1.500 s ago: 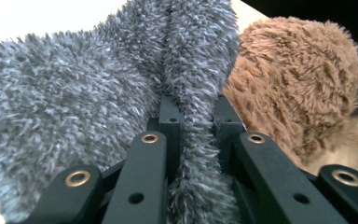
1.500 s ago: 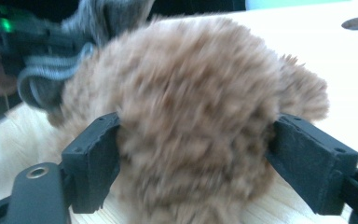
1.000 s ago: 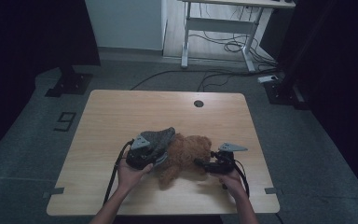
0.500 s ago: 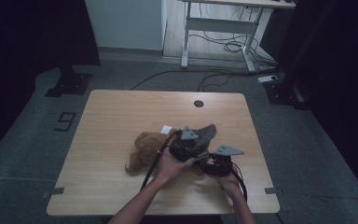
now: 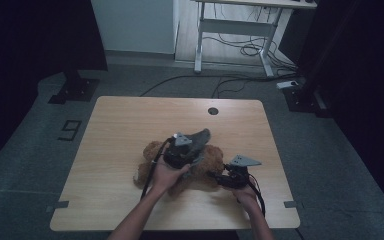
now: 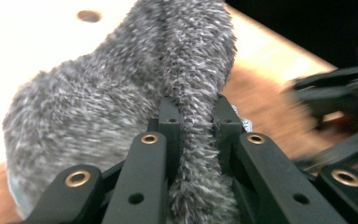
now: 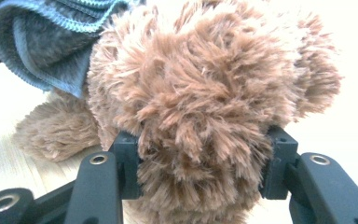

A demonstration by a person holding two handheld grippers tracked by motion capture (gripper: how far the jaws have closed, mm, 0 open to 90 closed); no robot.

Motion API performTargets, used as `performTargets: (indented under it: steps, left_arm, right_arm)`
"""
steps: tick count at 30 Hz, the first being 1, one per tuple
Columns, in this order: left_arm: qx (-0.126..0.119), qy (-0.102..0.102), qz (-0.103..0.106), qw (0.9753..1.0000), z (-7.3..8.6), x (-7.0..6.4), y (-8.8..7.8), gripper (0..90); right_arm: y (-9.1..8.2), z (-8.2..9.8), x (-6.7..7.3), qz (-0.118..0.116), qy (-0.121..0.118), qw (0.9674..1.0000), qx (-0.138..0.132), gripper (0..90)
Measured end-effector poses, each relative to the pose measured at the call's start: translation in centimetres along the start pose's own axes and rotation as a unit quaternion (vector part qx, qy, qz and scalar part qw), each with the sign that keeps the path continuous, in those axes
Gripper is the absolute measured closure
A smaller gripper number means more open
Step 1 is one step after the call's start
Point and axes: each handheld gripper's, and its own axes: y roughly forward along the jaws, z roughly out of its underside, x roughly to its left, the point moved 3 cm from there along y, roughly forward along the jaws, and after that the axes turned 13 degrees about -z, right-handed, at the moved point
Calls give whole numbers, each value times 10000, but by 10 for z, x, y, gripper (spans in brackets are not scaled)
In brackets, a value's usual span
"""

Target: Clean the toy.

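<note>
Wooden tabletop (image 5: 120, 125), dim room behind. Your right tool (image 7: 200, 182) has just been closing, now clamps brown plush toy (image 7: 205, 93) at near edge. Your left tool (image 6: 196, 126), pinched shut on grey fuzzy cloth (image 6: 98, 107), carried it rightward over toy since a second ago. Probably dressing or covering it. Toy shaggy, lying mid-tabletop.
</note>
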Motion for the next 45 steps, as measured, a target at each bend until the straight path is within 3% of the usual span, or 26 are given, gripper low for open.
performTargets:
  steps: [1,2,3,5,8,12,18,23,27,28,31,32,34,39,42,44,45]
  left_arm:
    - [3,-105,40,9999,3,7,-2,781]
    - [-69,-324,99,9994,11,25,-11,781]
    - [-69,-324,99,9994,11,25,-11,781]
    - [-211,-384,-75,9990,17,41,-25,781]
    - [-255,-552,-155,9980,29,61,-38,780]
    - [-285,-687,-249,9969,43,75,-46,780]
    - [-293,-572,-476,9968,56,81,-54,781]
    - [-220,-721,-591,9954,63,92,-56,781]
    - [-136,-673,-755,9948,74,96,-58,782]
    - [-26,-657,-886,9939,80,100,-57,782]
    - [151,-706,-949,9929,88,105,-52,783]
    - [253,-757,-905,9927,94,108,-48,783]
    - [166,-1000,-654,9927,100,110,-46,783]
    - [147,-902,-655,9937,93,108,-52,781]
    - [-22,-909,-647,9938,81,107,-62,780]
    - [-330,-772,-579,9948,63,97,-75,780]
    - [-330,-772,-579,9948,63,97,-75,780]
  right_arm:
    - [0,0,0,0,0,10000,0,461]
    - [0,0,0,-15,-2,10000,-7,461]
    - [0,0,0,-15,-2,10000,-7,461]
    - [0,0,0,-20,0,10000,6,461]
    - [-1,1,-1,-54,10,10000,-12,460]
    - [0,1,0,-65,-6,10000,-12,459]
    - [0,1,0,-76,-30,10000,5,456]
    - [0,2,-1,-97,8,10000,-12,455]
    - [0,2,-1,-103,10,9999,-9,455]
    - [0,2,-2,-117,42,9999,-8,455]
    - [0,2,-2,-120,80,9999,-33,454]
    - [0,2,-3,-117,85,9999,-34,454]
    - [0,2,-3,-132,134,9998,-55,454]
    - [-1,3,-5,-151,151,9997,-74,454]
    - [-1,3,-5,-147,152,9997,-73,453]
    - [-1,3,-5,-151,145,9998,-68,453]
    - [-1,3,-5,-151,145,9998,-68,453]
